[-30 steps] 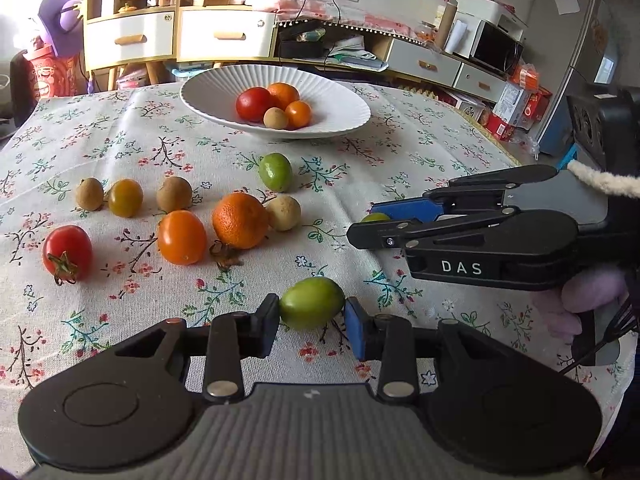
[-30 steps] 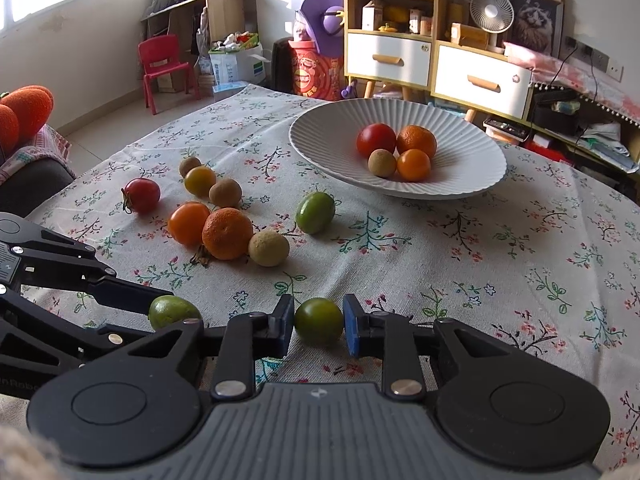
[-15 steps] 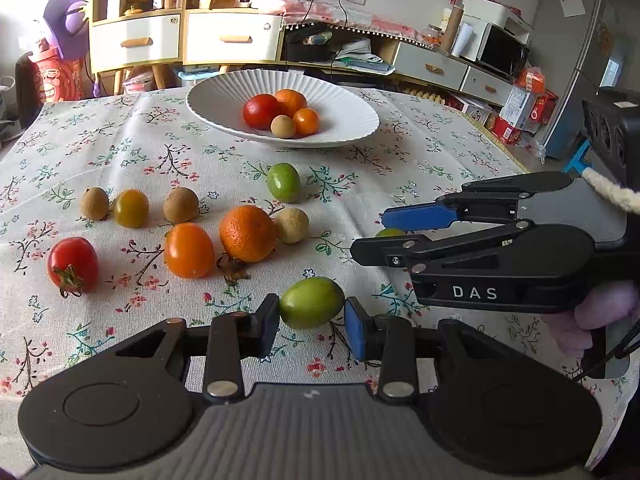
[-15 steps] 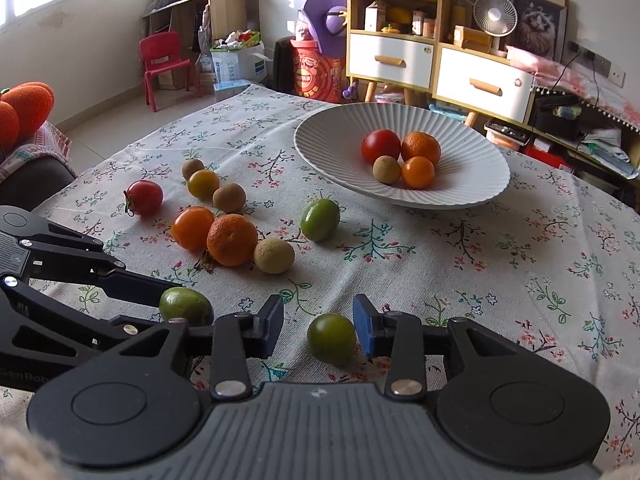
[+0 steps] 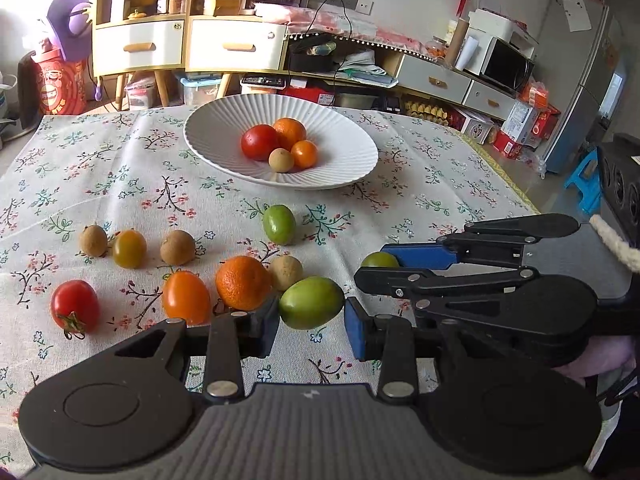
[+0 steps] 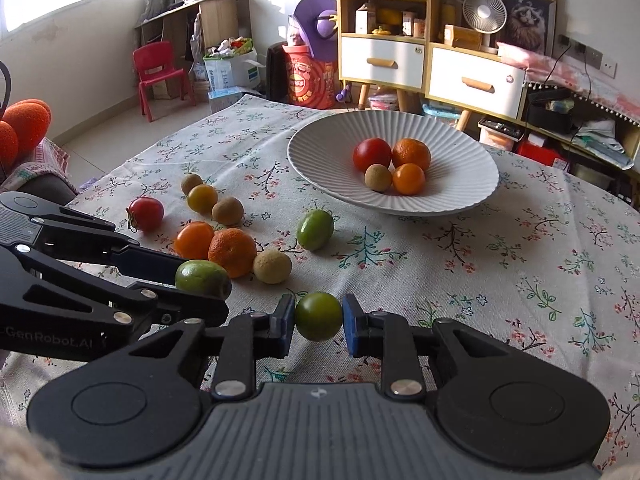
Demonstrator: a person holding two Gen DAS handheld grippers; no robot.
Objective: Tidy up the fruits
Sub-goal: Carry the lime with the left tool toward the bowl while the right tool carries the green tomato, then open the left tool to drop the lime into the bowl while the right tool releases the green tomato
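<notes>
The left tongs (image 5: 311, 320) are pinching a pale green tomato (image 5: 311, 308) between their blue pads, the fruit sitting just in front of an orange (image 5: 243, 282) and a small tan fruit (image 5: 285, 272). In the right wrist view the same tomato (image 6: 203, 279) is showing between the left fingers (image 6: 148, 260), close beside the orange (image 6: 232, 252).

The right tongs (image 6: 319, 320) are pinching a darker green tomato (image 6: 319, 316), both pads touching its sides. From the left wrist view only the top of this tomato (image 5: 380, 259) is peeking out past the right tongs' blue pad (image 5: 416, 256). Whether either tomato is lifted clear of the cloth cannot be told.

Loose fruit is lying on the floral-clothed surface (image 5: 420, 200): a red tomato (image 5: 74, 306), an orange tomato (image 5: 186, 297), a yellowish tomato (image 5: 129, 248) between two brown fruits (image 5: 93, 241) (image 5: 177, 246), and another green tomato (image 5: 279, 224) nearer the bowl.

The white ribbed bowl (image 5: 344, 136) is standing farther back on the surface, holding a red tomato (image 5: 259, 142), an orange (image 5: 289, 131), a small orange tomato (image 5: 304, 154) and a tan fruit (image 5: 280, 160), all touching in a cluster.
</notes>
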